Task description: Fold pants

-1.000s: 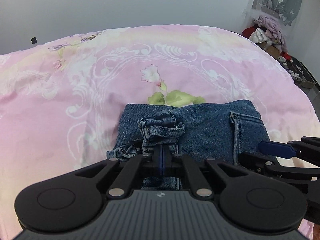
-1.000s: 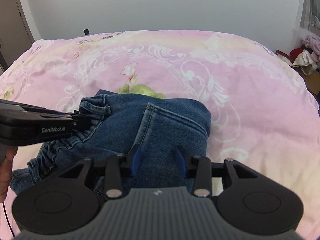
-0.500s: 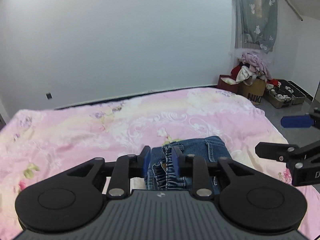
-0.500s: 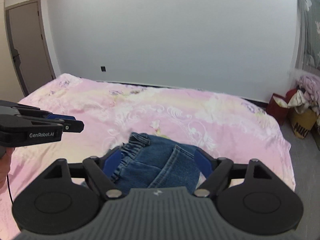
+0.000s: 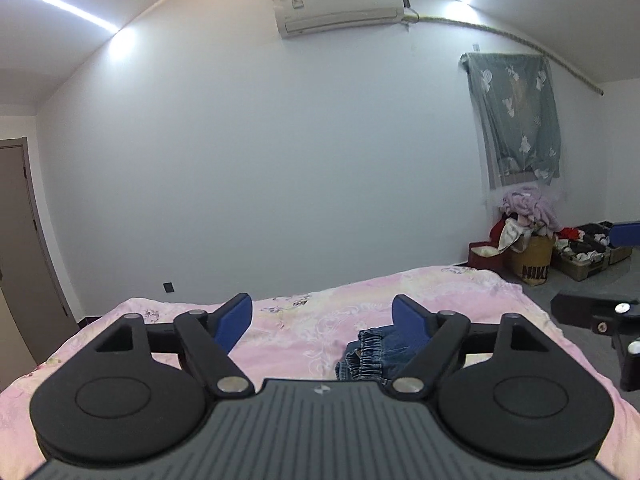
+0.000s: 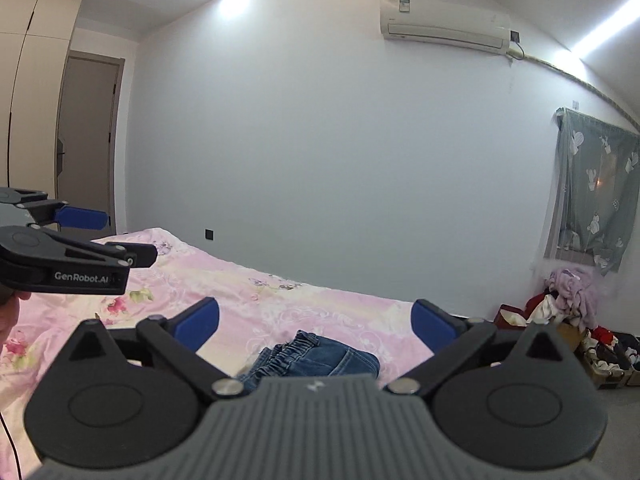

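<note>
**Left wrist view: grippers off the jeans**

Left wrist: the left gripper (image 5: 323, 316) is opening, nothing between its pads; folded jeans (image 5: 370, 354) lie mid-bed (image 5: 120, 320).

Right wrist: the right gripper (image 6: 316, 322) is opening, empty, above the jeans (image 6: 316, 356), near the bed's (image 6: 240, 292) right edge.

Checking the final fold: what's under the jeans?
The folded jeans lie on the pink floral bedspread. Anything beneath or inside the folds is covered, and their near edge is hidden by the gripper body.

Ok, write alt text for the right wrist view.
Folded blue jeans lie on a pink floral bedspread, seen between the right gripper's blue-padded fingers, which are opening with nothing between them. The left gripper juts in at left; a white wall carries an air conditioner.
</note>
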`<control>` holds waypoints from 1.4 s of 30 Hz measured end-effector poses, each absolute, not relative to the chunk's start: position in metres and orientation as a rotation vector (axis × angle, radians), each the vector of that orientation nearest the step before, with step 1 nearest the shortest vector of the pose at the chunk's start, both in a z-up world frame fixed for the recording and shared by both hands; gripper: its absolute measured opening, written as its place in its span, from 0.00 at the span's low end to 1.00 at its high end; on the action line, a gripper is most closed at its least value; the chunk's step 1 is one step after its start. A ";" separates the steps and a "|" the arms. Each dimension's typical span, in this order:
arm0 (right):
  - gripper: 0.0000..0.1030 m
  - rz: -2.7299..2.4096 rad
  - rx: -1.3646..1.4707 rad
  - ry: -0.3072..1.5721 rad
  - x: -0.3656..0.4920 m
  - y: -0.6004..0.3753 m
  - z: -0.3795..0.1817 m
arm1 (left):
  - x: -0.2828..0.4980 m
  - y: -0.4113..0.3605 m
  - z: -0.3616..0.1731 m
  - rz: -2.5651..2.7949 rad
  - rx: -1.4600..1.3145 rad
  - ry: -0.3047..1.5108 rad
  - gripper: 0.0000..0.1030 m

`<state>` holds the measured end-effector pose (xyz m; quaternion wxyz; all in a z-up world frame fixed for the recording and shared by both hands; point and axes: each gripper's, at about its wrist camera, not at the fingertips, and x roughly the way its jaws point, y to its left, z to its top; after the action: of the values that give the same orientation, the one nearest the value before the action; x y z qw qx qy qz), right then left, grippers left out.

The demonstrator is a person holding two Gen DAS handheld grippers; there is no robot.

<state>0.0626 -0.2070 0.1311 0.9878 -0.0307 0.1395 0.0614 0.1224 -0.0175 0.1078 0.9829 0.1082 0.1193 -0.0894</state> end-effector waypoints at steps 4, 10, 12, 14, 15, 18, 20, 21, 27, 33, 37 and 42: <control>0.96 0.108 -0.037 0.248 0.002 -0.198 0.125 | 0.078 -0.015 0.092 -0.144 0.187 0.209 0.94; 0.96 0.056 0.004 0.244 -0.055 -0.183 0.105 | 0.053 -0.009 0.058 -0.087 0.143 0.280 0.98; 0.96 0.043 0.015 0.256 -0.065 -0.178 0.095 | 0.048 -0.013 0.048 -0.074 0.152 0.309 0.98; 0.96 0.036 0.026 0.272 -0.069 -0.174 0.085 | 0.047 -0.013 0.039 -0.071 0.131 0.341 0.98; 0.96 0.029 0.026 0.284 -0.070 -0.171 0.079 | 0.048 -0.013 0.034 -0.077 0.124 0.365 0.98; 0.96 0.017 0.009 0.336 -0.069 -0.165 0.060 | 0.043 -0.006 0.016 -0.070 0.117 0.442 0.98; 0.96 0.020 0.013 0.380 -0.070 -0.164 0.047 | 0.034 -0.001 0.002 -0.063 0.127 0.478 0.98; 0.96 0.024 0.019 0.404 -0.073 -0.163 0.038 | 0.032 0.000 -0.005 -0.057 0.131 0.494 0.98; 0.96 0.023 0.003 0.470 -0.078 -0.160 0.012 | 0.015 0.009 -0.025 -0.069 0.110 0.561 0.98; 0.96 0.021 0.037 0.479 -0.075 -0.165 0.015 | 0.010 0.009 -0.026 -0.054 0.092 0.585 0.98; 0.96 0.025 0.028 0.475 -0.074 -0.162 0.017 | 0.009 0.008 -0.024 -0.059 0.087 0.584 0.98; 0.96 0.032 0.043 0.470 -0.077 -0.164 0.018 | 0.009 0.007 -0.022 -0.060 0.085 0.586 0.98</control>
<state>-0.0772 -0.1644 0.0182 0.9722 0.0214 0.2326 0.0158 0.0088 0.0073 -0.0225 0.9560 0.0418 0.2889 -0.0296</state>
